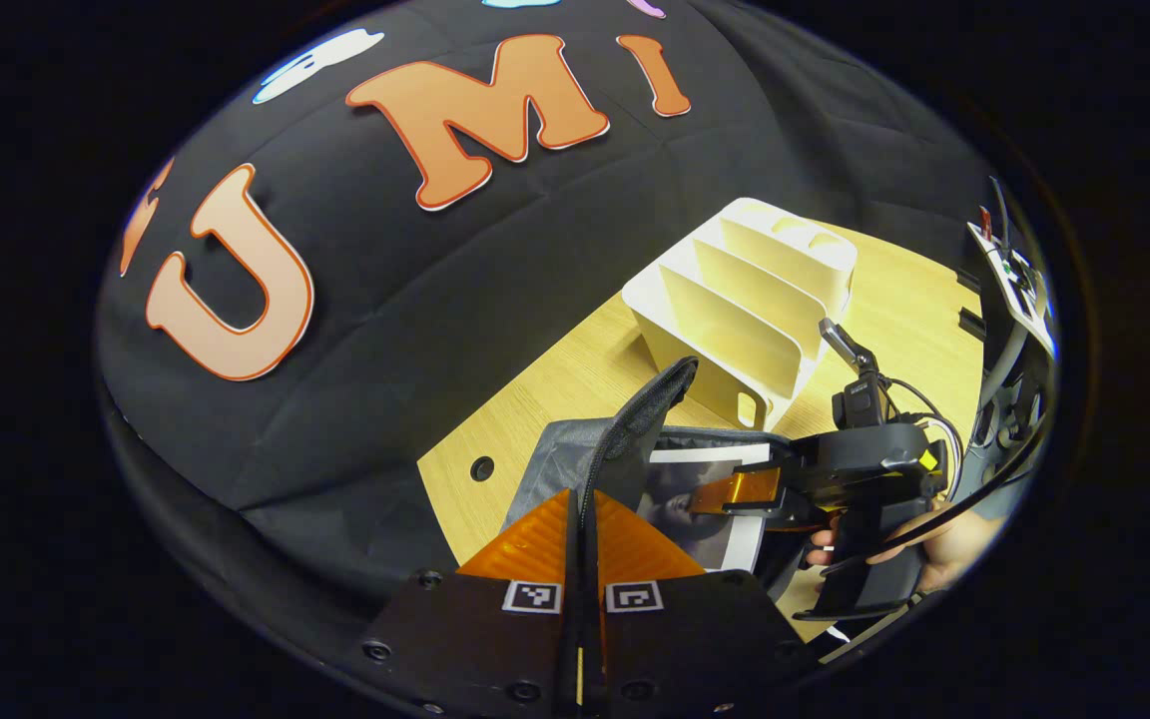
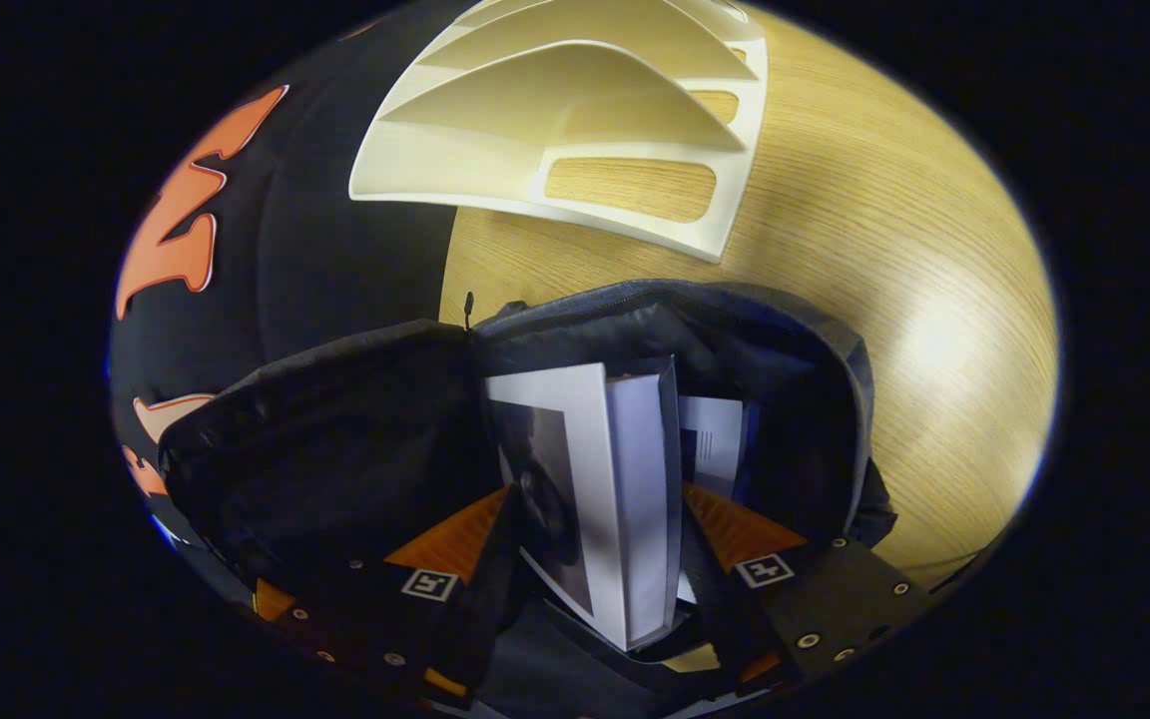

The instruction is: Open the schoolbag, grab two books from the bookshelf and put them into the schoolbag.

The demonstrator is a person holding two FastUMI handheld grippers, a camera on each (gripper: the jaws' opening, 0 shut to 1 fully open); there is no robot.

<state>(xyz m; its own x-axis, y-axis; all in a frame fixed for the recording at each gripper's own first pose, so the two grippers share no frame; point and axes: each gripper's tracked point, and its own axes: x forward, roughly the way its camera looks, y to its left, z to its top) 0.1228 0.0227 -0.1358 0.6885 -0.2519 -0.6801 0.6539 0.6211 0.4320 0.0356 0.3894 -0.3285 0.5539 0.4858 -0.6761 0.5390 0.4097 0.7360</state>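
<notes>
grey schoolbag (image 2: 765,330) open, right gripper (image 2: 595,544) pinching book (image 2: 615,479), left gripper (image 1: 585,529) pinching flap (image 1: 635,419)

The right gripper (image 2: 585,559) points down into the open schoolbag (image 2: 335,449), its two orange fingers (image 2: 450,544) set on either side of a book (image 2: 600,499). The book stands on edge inside the bag, white spine toward the camera, dark cover photograph facing left. A second book (image 2: 713,444) stands just behind it, deeper in the compartment. The bag rests on a wooden table (image 2: 884,300). Beyond the bag, a cream slotted bookshelf (image 2: 575,150) stands on the table.
</notes>
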